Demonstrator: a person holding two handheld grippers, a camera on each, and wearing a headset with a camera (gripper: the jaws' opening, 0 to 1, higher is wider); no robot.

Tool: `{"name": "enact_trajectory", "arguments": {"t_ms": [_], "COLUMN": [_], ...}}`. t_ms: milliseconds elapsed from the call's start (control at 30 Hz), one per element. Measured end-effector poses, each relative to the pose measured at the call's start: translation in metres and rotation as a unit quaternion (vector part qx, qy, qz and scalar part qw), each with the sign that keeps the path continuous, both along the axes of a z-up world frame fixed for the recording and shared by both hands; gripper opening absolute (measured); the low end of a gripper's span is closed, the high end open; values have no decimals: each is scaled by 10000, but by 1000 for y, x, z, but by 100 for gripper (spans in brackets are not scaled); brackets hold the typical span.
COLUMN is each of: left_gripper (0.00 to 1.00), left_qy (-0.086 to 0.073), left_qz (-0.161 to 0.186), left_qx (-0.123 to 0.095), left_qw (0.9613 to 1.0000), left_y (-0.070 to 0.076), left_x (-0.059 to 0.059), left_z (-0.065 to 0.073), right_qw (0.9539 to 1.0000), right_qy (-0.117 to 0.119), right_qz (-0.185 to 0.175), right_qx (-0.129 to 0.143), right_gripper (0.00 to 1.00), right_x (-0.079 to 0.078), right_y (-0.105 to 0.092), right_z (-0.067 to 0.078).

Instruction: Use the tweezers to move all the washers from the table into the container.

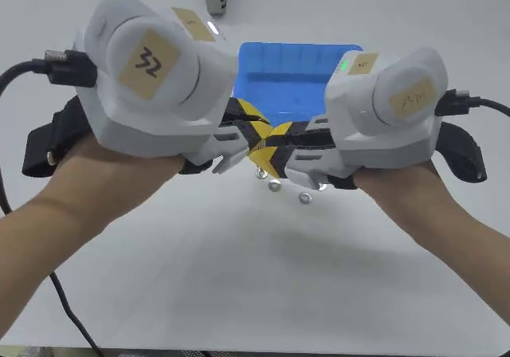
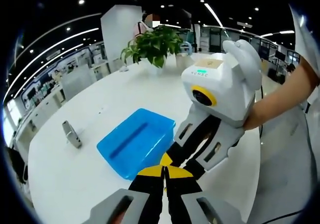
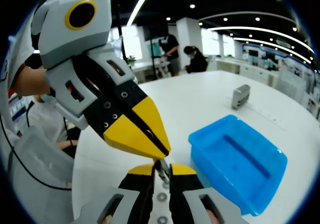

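- Right gripper (image 3: 163,175), close under its own lens, has its yellow jaws pinching a thin metal shaft, apparently the tweezers (image 3: 162,167).
- Left gripper (image 2: 165,173) has its jaws pressed together with nothing visible between them. Its tip seems to touch the tweezers, on the person's side of the blue container (image 1: 299,70).
- Three washers (image 1: 275,186) lie on the table (image 1: 239,277) on that same side of the container, just below the meeting tips and apart from them.
- Judging by this, the right gripper is nearer the work. The tweezers must travel down and away from the container to reach a washer. Which way their long axis points I cannot tell.
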State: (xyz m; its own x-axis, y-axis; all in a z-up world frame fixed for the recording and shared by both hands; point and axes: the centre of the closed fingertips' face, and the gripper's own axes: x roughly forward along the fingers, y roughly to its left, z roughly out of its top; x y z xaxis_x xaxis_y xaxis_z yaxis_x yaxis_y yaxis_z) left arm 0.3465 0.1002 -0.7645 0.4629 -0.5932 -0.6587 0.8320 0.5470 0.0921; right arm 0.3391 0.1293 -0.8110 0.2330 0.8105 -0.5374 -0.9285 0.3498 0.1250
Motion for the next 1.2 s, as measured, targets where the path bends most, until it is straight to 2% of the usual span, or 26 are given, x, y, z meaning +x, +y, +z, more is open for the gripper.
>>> {"name": "enact_trajectory", "arguments": {"t_ms": [33,133,233,433,533,633,767,867,1000,1200], "left_gripper": [0,0,0,0,0,0,0,0,0,0], "left_qy": [-38,-5,135,140,120,26,-187,-301,-367,-615], "left_qz": [-21,-50,-35,-207,-253,-326,-501,-539,-474,-539], "left_qx": [-56,-76,-131,47,53,59,233,266,181,233], "left_qw": [10000,10000,9998,9997,9996,9994,9983,9977,9980,9964], "left_y": [-2,-2,-2,-6,-7,-9,-11,-12,-10,-10], "left_x": [0,0,-2,-8,-10,-13,-17,-17,-12,-5], "left_z": [0,-1,-1,-1,5,15,29,40,56,71], "right_qw": [10000,10000,10000,9997,9995,9994,9988,9982,9973,9949], "right_qy": [-13,29,-26,2,-114,-195,-387,-526,-697,-970], "right_qz": [-19,-12,72,142,171,170,204,210,199,208], "right_qx": [4,14,-60,-198,-236,-215,-212,-179,-124,-159], "right_gripper": [7,7,6,5,5,4,4,4,4,3], "right_x": [1,1,0,-3,-7,-8,-9,-7,-3,6], "right_y": [0,0,1,0,-1,-3,-3,-3,-2,-1], "right_z": [-1,0,-1,-1,5,15,29,41,57,74]}}
